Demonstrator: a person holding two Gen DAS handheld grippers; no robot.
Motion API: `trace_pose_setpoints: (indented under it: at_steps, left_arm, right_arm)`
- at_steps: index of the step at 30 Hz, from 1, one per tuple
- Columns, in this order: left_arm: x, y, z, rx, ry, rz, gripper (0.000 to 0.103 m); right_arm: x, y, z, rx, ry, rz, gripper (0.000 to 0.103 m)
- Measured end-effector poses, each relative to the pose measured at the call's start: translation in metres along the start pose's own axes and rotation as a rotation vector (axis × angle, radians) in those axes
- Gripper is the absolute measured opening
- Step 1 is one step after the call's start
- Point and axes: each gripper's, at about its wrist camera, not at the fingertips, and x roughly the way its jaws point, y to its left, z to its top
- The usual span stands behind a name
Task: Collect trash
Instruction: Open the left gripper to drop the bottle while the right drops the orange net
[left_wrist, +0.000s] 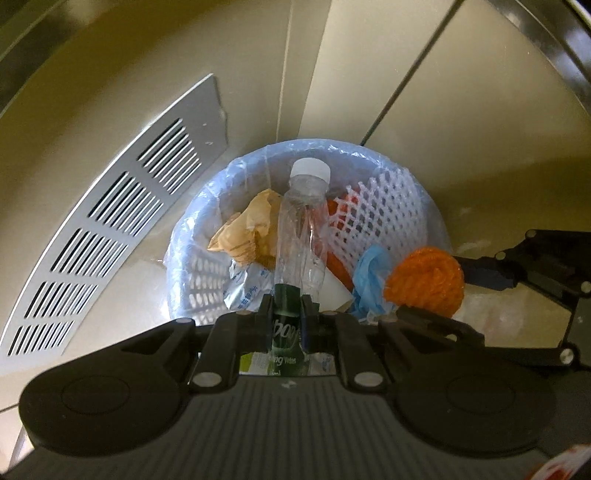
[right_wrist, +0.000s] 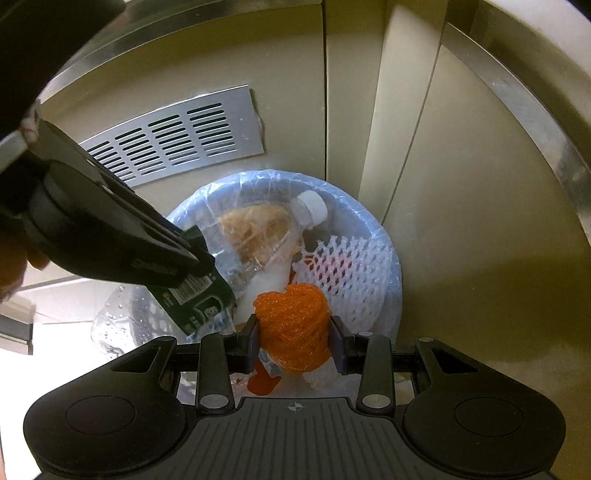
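A white lattice bin (left_wrist: 199, 273) (right_wrist: 384, 236) lined with a clear bag stands on the floor below both grippers. My left gripper (left_wrist: 287, 314) (right_wrist: 195, 258) is shut on a crushed clear plastic bottle (left_wrist: 303, 229) (right_wrist: 258, 251) with a green label and white cap, which hangs cap-first over the bin. My right gripper (right_wrist: 294, 334) (left_wrist: 476, 295) is shut on an orange mesh ball (right_wrist: 293, 325) (left_wrist: 424, 280) above the bin's near rim. Inside lie crumpled brown paper (left_wrist: 243, 225), white foam netting (left_wrist: 380, 218) (right_wrist: 347, 273) and a blue glove (left_wrist: 369, 273).
A metal vent grille (left_wrist: 99, 240) (right_wrist: 173, 136) is set into the beige wall left of the bin. A wall corner and metal trim (right_wrist: 532, 122) rise behind and to the right. A hand (right_wrist: 14, 266) shows at the left edge.
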Motion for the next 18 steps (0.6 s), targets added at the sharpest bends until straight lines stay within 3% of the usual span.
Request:
trace_pose_setpoints:
  at_steps: [9,10,12,18]
  left_arm:
    - [0.005,-0.002,0.000,-0.002,-0.025,-0.019,0.014]
    - [0.002,-0.001,-0.001,-0.003,-0.035,-0.017,0.017]
    - [-0.004,0.001,-0.002,-0.007,-0.054,-0.015,0.031]
    - [-0.033,0.015,-0.013,-0.048,-0.126,-0.021,0.037]
  right_arm:
    - [0.004,-0.002,-0.002,0.011,-0.007,0.001,0.038]
    - [0.005,-0.002,-0.002,0.011,-0.008,0.001,0.038]
    - [0.005,-0.003,-0.003,0.011,-0.011,0.002,0.038]
    - [0.002,-0.002,-0.004,-0.003,-0.028,0.004,0.039]
